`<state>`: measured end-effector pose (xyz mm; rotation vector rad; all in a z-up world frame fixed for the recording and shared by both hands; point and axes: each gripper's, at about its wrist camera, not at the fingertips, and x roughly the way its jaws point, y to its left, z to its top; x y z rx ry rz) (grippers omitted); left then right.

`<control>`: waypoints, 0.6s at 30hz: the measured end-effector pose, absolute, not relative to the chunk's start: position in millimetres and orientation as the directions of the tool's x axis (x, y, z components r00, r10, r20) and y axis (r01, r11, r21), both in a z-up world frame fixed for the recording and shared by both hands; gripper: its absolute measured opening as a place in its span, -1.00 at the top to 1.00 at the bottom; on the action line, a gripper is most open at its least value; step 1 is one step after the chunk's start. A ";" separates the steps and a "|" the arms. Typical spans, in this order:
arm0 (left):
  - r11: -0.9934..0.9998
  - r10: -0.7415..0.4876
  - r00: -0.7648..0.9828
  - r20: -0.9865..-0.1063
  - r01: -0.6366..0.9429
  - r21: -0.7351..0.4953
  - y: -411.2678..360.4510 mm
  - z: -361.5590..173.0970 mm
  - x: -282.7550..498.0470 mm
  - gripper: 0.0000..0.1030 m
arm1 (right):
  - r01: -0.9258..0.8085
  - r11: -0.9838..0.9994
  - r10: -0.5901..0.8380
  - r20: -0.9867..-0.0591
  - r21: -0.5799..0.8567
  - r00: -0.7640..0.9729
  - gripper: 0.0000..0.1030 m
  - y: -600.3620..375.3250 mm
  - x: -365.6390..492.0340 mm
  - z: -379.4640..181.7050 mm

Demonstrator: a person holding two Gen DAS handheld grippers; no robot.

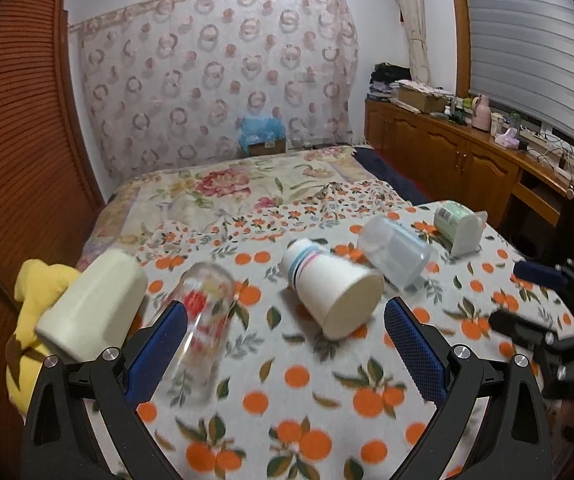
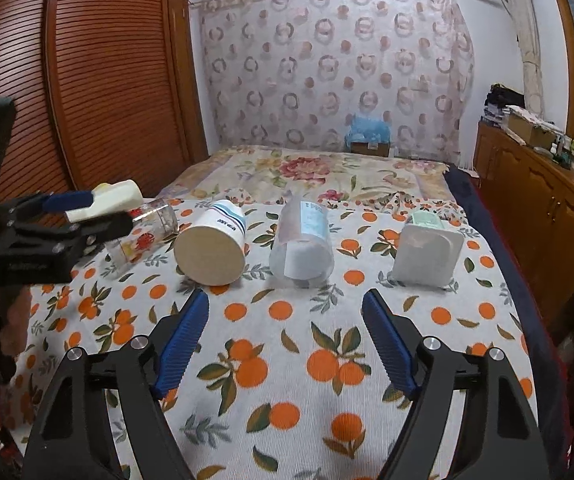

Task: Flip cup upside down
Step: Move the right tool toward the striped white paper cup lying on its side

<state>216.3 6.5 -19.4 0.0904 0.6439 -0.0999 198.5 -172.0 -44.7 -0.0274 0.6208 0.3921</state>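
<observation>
Five cups lying on their sides in a row across the orange-print tablecloth [image 2: 287, 360]. From the left end: cream plastic cup [image 1: 95, 296], clear printed glass [image 1: 203, 320], white paper cup [image 2: 211, 246] with striped band, frosted translucent cup [image 2: 302, 242], square white cup [image 2: 427, 252] with green label. Left gripper [image 1: 287, 344] spread wide, empty, left pad [image 1: 159, 344] just beside the printed glass. Right gripper [image 2: 287, 336] likewise spread, empty, nearest the frosted cup, not touching. Beyond the tablecloth, floral bedspread [image 2: 311, 168].
</observation>
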 end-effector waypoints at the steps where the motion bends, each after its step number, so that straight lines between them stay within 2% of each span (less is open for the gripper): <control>1: 0.991 -0.076 0.790 -0.609 0.129 0.044 5.5 -18.1 222.5 -0.85 | -0.368 0.925 0.350 -0.575 0.090 0.739 -0.58 -170.8 202.7 -44.0; 4: 0.989 -0.114 0.764 -0.635 0.146 -0.002 5.6 -14.8 246.4 -0.83 | -0.364 0.925 0.354 -0.588 0.106 0.727 -0.58 -170.1 214.0 -42.8; 6: 0.988 -0.134 0.738 -0.661 0.154 -0.028 4.0 -14.6 264.6 -0.65 | -0.359 0.926 0.353 -0.594 0.114 0.723 -0.58 -169.3 221.4 -42.4; 8: 0.985 -0.153 0.714 -0.683 0.168 -0.046 -0.7 -16.2 278.9 -0.64 | -0.354 0.927 0.353 -0.599 0.122 0.719 -0.58 -168.0 226.6 -43.0; 12: 0.981 -0.180 0.645 -0.743 0.175 -0.086 -7.5 -29.7 311.1 -0.49 | -0.346 0.928 0.353 -0.614 0.135 0.707 -0.58 -166.5 235.5 -44.5; 18: 0.977 -0.199 0.546 -0.813 0.176 -0.121 -13.7 -55.0 336.3 -0.48 | -0.336 0.930 0.351 -0.625 0.147 0.697 -0.58 -167.3 242.1 -42.7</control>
